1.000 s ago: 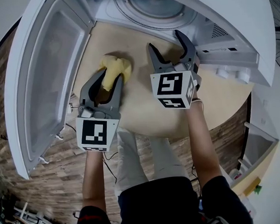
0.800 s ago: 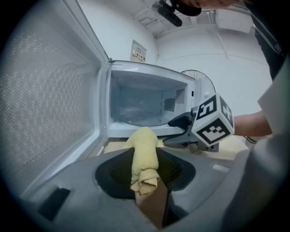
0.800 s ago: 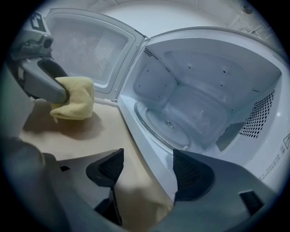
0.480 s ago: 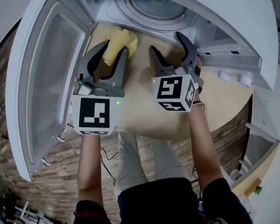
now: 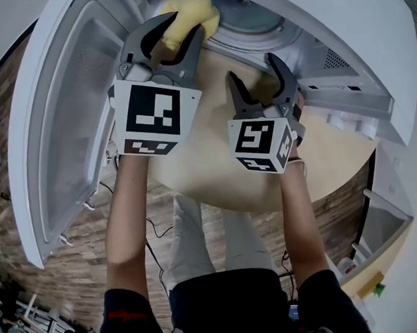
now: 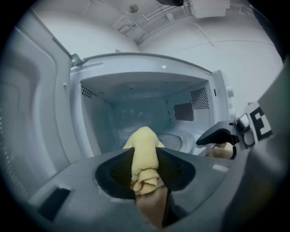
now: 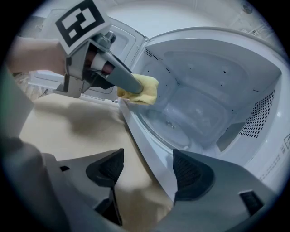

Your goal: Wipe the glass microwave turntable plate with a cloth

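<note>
Head view: left tongs (image 5: 186,26) clenched on a yellow cloth (image 5: 188,10) at the mouth of the open microwave (image 5: 341,27), its door (image 5: 64,115) swung left. Right tongs (image 5: 253,71) hang over the counter (image 5: 209,173), near its back edge.

Left gripper view: cloth pinched between both pads. The glass plate (image 6: 176,139) lies on the oven floor beyond it.

Right gripper view: tongs released, grasping nothing. The cloth sits at the opening's front left edge.
</note>
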